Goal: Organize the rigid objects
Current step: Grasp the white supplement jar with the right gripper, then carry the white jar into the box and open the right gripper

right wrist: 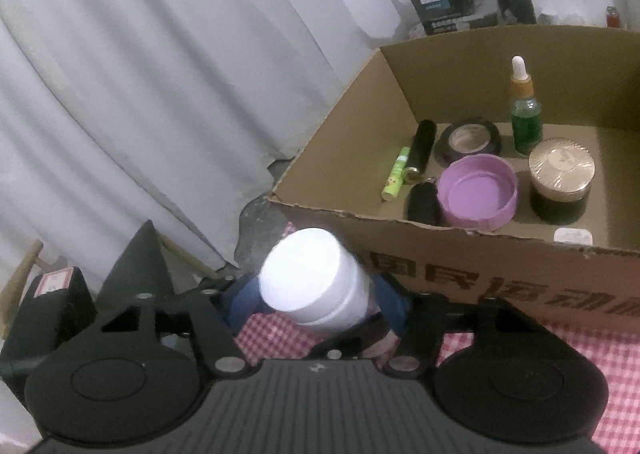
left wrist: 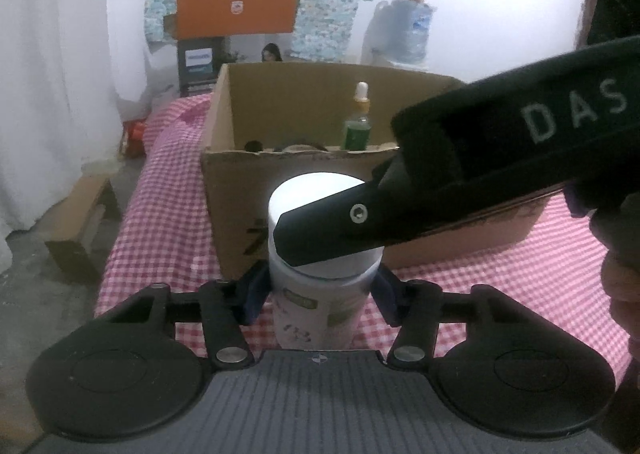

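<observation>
A bottle with a white cap (left wrist: pixel 320 214) and a printed label stands on the red-checked cloth (left wrist: pixel 520 286), right in front of a cardboard box (left wrist: pixel 304 152). My left gripper (left wrist: pixel 322 288) is shut on the bottle's body, a blue pad pressing on each side. My right gripper's black finger (left wrist: pixel 332 230) reaches in from the right across the cap. In the right wrist view the bottle (right wrist: pixel 308 274) leans between the blue pads of my right gripper (right wrist: pixel 316 302), which is shut on its cap end.
The cardboard box (right wrist: pixel 500 278) holds a green dropper bottle (right wrist: pixel 526 122), a purple lid (right wrist: pixel 476 194), a gold-lidded jar (right wrist: pixel 560 178), a tape roll (right wrist: pixel 468 142) and small tubes. A white curtain (right wrist: pixel 140 94) hangs to the left. A small carton (left wrist: pixel 80 222) sits on the floor.
</observation>
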A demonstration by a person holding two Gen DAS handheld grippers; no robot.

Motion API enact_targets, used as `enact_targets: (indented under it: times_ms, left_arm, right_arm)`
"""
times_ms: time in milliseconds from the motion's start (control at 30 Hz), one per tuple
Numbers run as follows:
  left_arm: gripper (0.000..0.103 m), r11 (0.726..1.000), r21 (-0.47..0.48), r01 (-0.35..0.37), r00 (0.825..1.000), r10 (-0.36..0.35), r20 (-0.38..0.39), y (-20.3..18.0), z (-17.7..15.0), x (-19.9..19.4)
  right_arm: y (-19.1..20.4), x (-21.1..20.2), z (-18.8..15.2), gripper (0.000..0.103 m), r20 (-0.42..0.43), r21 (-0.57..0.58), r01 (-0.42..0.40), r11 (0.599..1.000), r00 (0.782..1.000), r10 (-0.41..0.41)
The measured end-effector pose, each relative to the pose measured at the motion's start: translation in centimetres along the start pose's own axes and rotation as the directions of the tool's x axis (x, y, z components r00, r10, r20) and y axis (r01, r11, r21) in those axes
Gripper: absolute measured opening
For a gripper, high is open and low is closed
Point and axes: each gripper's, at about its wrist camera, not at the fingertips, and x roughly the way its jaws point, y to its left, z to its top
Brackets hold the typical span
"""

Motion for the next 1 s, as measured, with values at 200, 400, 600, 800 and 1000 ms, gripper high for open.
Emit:
enact_targets:
  times_ms: [200,400,600,800,1000]
  left_arm:
    - [0.054,0.998,0.044,0.053,0.999,-0.052,-0.011,-2.2,-0.3,-0.6]
    - [0.054,0.987,0.095,0.129,0.991,-0.126,-0.035,-5.0,-0.9,-1.5]
    - [0.054,0.979,0.137,0.151,0.988,-0.147,-0.043,-6.6,-1.5,-1.8]
    - [0.054,0.978,0.147,0.148,0.989,-0.143,-0.047,-6.8,-1.3,-1.3]
    - [0.056,0.977,0.162,0.142,0.990,-0.136,-0.043,-7.0,-0.7,-0.5]
  right_arm:
    - [-0.6,-2.0,-1.0,0.063,0.004,0.021,0.029,0.999,1.000,-0.029]
    - [-1.8,-5.0,-2.6,0.063,0.006,0.064,0.075,0.995,0.997,-0.076]
    - [-2.5,-6.7,-3.8,0.064,0.025,0.073,0.112,0.991,0.993,-0.114]
    - [-2.7,-6.9,-3.8,0.064,0.056,0.066,0.107,0.992,0.992,-0.111]
    - [-2.9,-6.7,-3.8,0.063,0.064,0.071,0.089,0.993,0.994,-0.094]
